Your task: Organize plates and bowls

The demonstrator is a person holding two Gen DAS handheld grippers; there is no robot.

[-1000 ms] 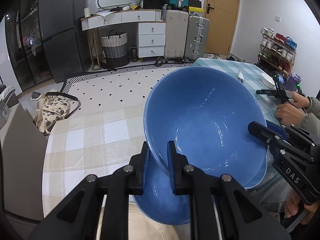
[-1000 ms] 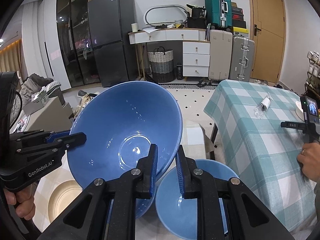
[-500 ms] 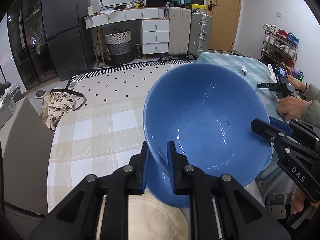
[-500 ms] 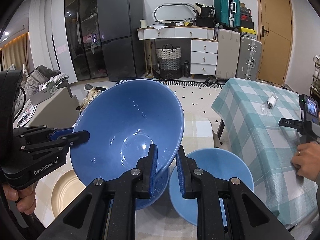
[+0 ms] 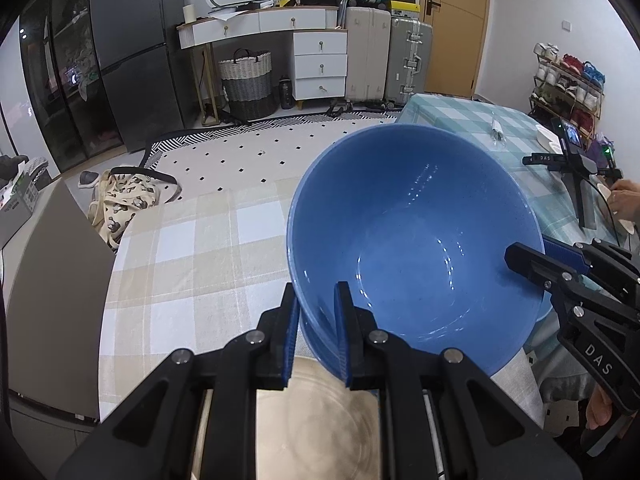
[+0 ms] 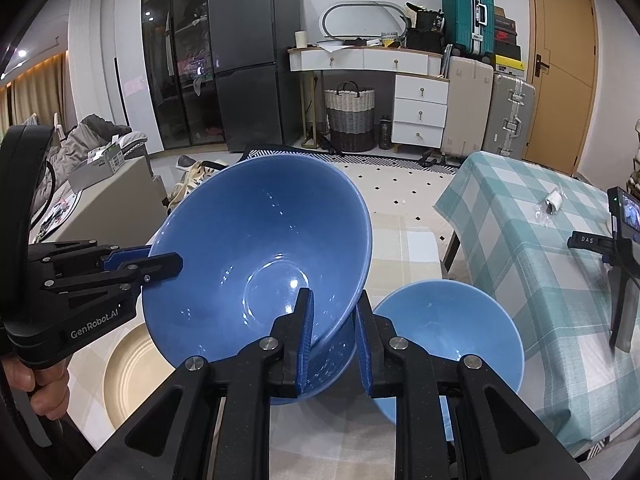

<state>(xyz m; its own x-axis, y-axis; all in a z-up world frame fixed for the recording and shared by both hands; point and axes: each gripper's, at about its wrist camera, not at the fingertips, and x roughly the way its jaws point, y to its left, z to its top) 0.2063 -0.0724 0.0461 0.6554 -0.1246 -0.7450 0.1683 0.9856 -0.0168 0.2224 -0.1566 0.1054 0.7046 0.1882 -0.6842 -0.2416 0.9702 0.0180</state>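
A large blue bowl (image 5: 412, 248) (image 6: 256, 256) hangs tilted just above the beige checked table (image 5: 192, 260), held by both grippers on opposite sides of its rim. My left gripper (image 5: 316, 320) (image 6: 160, 260) is shut on the near rim in its own view. My right gripper (image 6: 334, 332) (image 5: 532, 260) is shut on the opposite rim. A smaller blue bowl (image 6: 448, 336) stands on the table just right of the large one. A beige plate (image 6: 132, 368) (image 5: 320, 420) lies under the left gripper; the bowl hides part of it.
A teal checked table (image 6: 520, 220) stands close on the right, with another person's hand (image 5: 624, 200) and a device on a stand (image 6: 620, 248) there. A grey cabinet (image 5: 48, 280) borders the beige table's left edge. Floor, drawers and suitcases lie beyond.
Both grippers have carried the large bowl lower and nearer the table. More of the beige plate shows under the left gripper, and the small bowl now sits clear to the right.
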